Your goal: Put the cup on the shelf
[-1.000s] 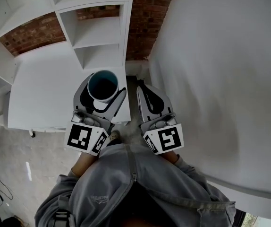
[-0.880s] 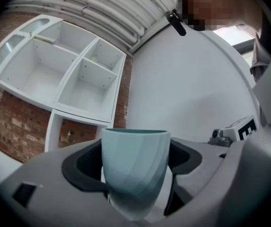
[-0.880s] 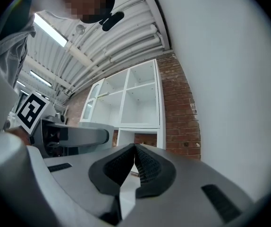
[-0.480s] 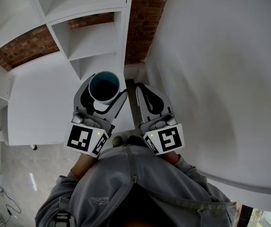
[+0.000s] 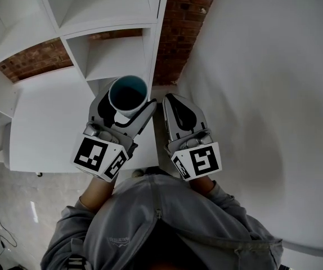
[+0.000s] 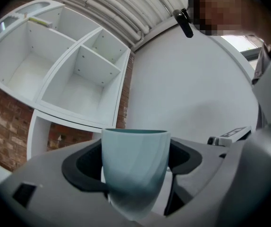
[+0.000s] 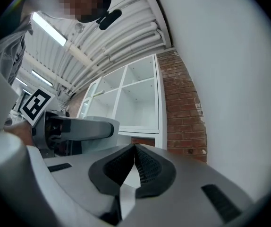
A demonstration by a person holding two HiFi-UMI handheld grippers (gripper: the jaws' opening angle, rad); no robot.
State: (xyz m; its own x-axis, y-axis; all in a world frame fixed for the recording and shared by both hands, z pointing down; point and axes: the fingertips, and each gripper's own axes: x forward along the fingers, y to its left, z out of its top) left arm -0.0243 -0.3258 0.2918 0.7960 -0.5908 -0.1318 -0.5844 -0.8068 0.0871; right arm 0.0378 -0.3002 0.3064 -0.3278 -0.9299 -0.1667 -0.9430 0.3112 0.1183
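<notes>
Clamping the pale blue cup (image 5: 128, 93) upright in the left tool (image 5: 125, 112), jaws tight on its sides. Holding the right tool (image 5: 171, 102) pinched together on nothing, just beside. Hovering before the white shelf (image 5: 116, 55), near its right edge by the brick wall (image 5: 178, 32).

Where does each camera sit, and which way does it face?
Head view: on the person's head, facing steeply down; grey sweatshirt, left gripper shut on the cup, right gripper shut, empty.
Left gripper view: on the left gripper, facing along its jaws past the cup to the shelf.
Right gripper view: on the right gripper, facing shelf and brick wall; closed jaws, left gripper at left.
Shared: both gripper views show the shelf.
</notes>
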